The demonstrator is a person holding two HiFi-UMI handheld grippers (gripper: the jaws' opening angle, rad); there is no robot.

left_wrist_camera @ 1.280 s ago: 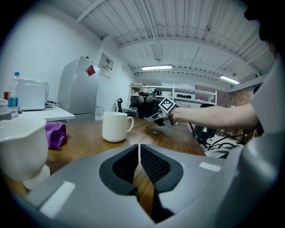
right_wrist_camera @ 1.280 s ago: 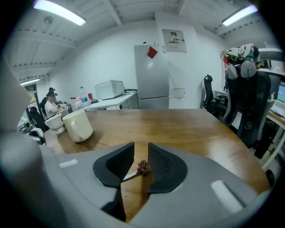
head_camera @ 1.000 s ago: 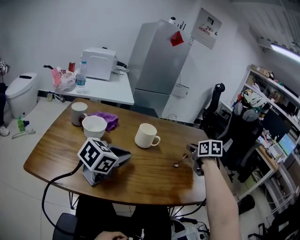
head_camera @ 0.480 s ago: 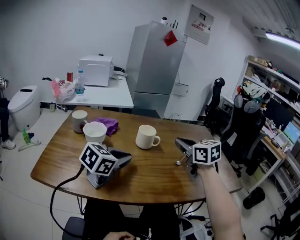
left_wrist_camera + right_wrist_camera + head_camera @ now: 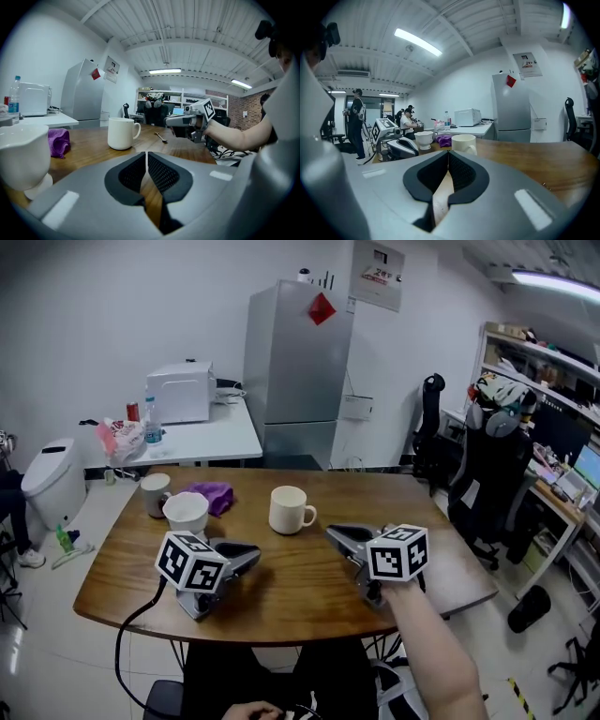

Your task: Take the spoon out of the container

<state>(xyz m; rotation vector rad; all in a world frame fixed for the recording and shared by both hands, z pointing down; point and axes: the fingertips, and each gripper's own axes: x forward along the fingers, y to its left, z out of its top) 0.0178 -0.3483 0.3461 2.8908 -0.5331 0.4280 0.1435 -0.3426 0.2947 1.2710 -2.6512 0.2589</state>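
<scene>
Spoon look: The spoon (image 5: 160,137) is small, thin and grey. It is too tiny to tell which end is the scoop.
Spoon place: It lies flat on the brown table (image 5: 281,592), out of the mug. It shows near the middle of the left gripper view, between the white mug (image 5: 121,133) and the right gripper (image 5: 168,121). It touches neither one. The head view does not show it.
Spoon direction: Its long side runs on a slant, from upper left to lower right in the left gripper view. The upper-left end is the far end.
Mug: It stands upright at the upper middle of the table in the head view. Its handle points to the right of the frame.
Left gripper: The left gripper (image 5: 253,555) lies on the table at the lower left of the head view. Its jaws are pressed together with nothing between them.
Right gripper: It is held over the table, at the lower right of the middle in the head view. Its jaws are closed tight and grasp nothing.
Other things: A white bowl (image 5: 186,512) and a purple cloth (image 5: 211,495) sit at the upper left of the table.
</scene>
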